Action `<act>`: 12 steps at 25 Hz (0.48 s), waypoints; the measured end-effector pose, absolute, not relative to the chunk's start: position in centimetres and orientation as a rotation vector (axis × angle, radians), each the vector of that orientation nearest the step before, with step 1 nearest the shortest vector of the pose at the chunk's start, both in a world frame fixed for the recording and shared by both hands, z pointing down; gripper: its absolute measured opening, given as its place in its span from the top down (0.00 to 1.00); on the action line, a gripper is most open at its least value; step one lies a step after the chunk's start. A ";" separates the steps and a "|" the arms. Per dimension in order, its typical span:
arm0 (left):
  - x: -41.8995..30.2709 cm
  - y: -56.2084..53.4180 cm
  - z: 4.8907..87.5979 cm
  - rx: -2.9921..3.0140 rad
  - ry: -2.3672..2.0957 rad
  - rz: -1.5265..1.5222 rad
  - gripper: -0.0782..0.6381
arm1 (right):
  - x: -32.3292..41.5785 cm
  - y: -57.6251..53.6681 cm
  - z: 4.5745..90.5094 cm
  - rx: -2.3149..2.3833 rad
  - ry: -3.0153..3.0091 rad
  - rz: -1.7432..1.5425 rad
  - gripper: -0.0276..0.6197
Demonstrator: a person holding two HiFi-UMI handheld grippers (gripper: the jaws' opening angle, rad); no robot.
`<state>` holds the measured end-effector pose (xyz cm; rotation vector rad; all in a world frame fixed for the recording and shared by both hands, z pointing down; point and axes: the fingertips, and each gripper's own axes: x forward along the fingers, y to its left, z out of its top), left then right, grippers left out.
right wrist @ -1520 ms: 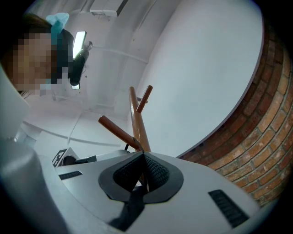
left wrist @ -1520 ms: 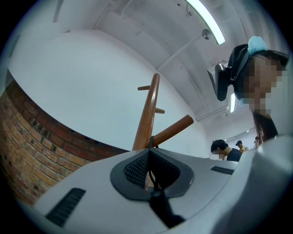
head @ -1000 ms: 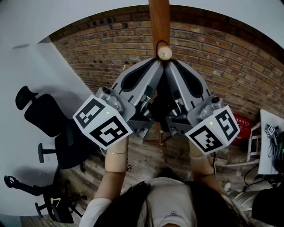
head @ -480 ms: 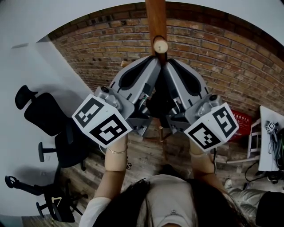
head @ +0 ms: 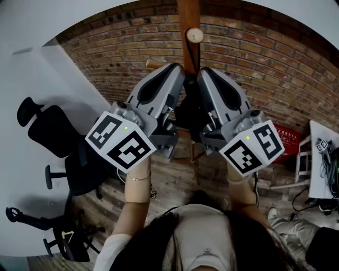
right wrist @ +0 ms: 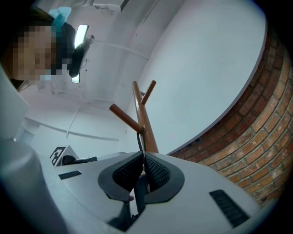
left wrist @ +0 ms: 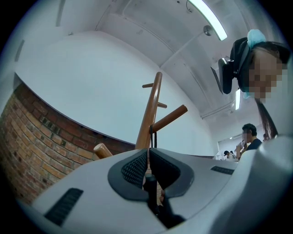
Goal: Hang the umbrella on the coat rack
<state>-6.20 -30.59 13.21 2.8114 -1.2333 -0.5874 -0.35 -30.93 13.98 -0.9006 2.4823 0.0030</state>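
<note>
The wooden coat rack pole (head: 188, 16) rises just beyond both grippers, with a round-ended peg (head: 194, 35) above them. The dark umbrella (head: 189, 114) hangs between the two grippers, mostly hidden by them. My left gripper (head: 175, 71) and right gripper (head: 206, 74) stand side by side, tips against the pole. In the left gripper view the jaws (left wrist: 148, 153) are shut on a thin black strap (left wrist: 150, 137) that runs up to a peg (left wrist: 169, 118). In the right gripper view the jaws (right wrist: 143, 157) pinch the same strap (right wrist: 139, 139) under a peg (right wrist: 124, 117).
A brick wall (head: 106, 58) stands behind the rack. A black office chair (head: 53, 137) is at the left, and a red crate (head: 288, 145) and a white table (head: 320, 169) at the right. A lower peg (left wrist: 103, 150) juts out left. People stand far off (left wrist: 249, 135).
Both grippers have come a little lower relative to the peg, whose round end now shows clear above their tips. The jaws stay shut.
</note>
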 end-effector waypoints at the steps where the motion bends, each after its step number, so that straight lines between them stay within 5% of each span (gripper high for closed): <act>1: -6.3 -30.5 13.5 2.807 -1.241 -0.580 0.88 | -0.3 -30.8 14.1 -0.912 2.479 0.005 0.90; 12: -7.9 -28.7 17.1 2.713 -1.343 -0.545 0.88 | 0.2 -28.9 16.2 -1.032 2.447 0.009 0.90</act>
